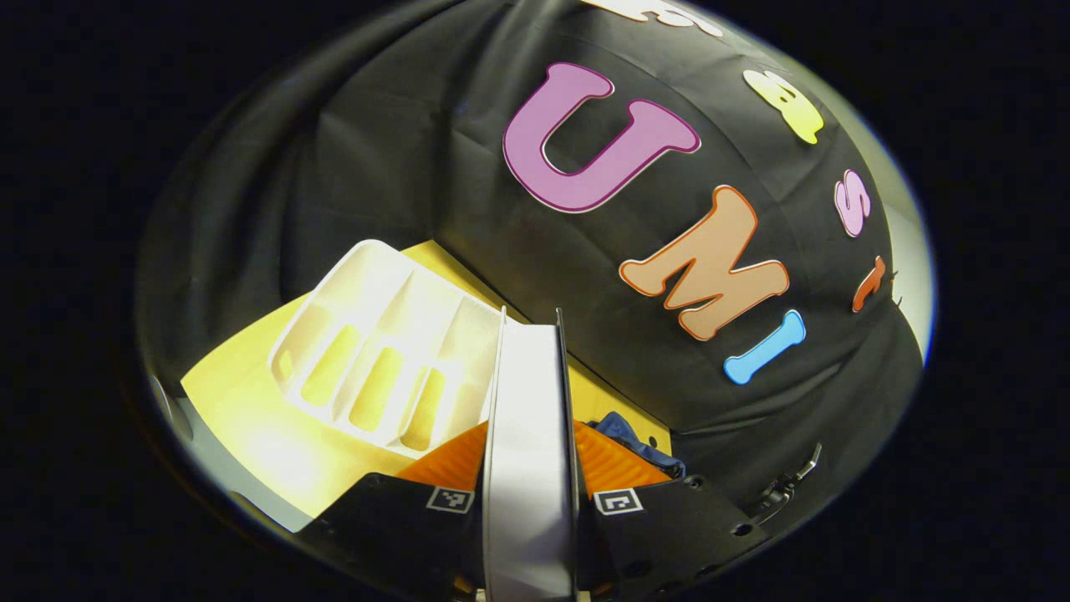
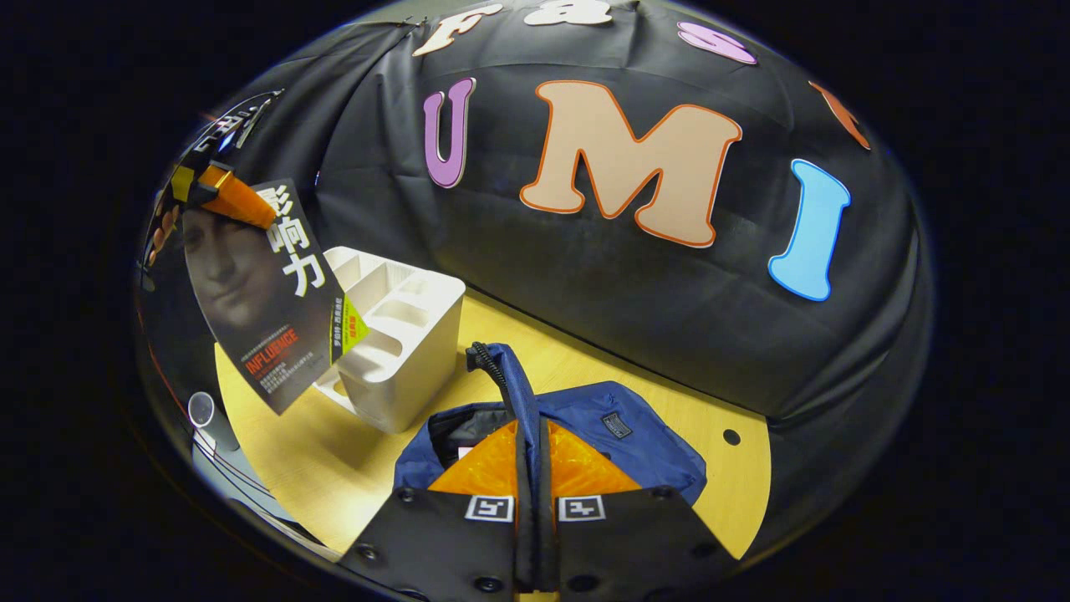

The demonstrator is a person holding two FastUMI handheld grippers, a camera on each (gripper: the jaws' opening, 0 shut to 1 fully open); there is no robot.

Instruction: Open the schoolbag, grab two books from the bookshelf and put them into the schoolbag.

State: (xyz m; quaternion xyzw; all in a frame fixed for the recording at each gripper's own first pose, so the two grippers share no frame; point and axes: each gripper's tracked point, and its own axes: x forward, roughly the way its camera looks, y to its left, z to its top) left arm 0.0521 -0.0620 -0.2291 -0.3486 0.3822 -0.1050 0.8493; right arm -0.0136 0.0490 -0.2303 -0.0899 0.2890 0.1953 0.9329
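Navy schoolbag (image 2: pixel 602 426) lies on the bench (image 2: pixel 334 468), its strap (image 2: pixel 514 393) pinched in my right gripper (image 2: pixel 532 468); my left gripper (image 1: pixel 528 451) clamps a book (image 1: pixel 527 401) edge-on near the bookshelf (image 1: pixel 376 351), so a sagging mouth could snag it.

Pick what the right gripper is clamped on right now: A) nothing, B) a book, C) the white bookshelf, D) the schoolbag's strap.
D: in the right gripper view the right gripper is closed on the dark blue strap of the schoolbag, lifting it, while the book hangs from the left gripper above the white bookshelf.
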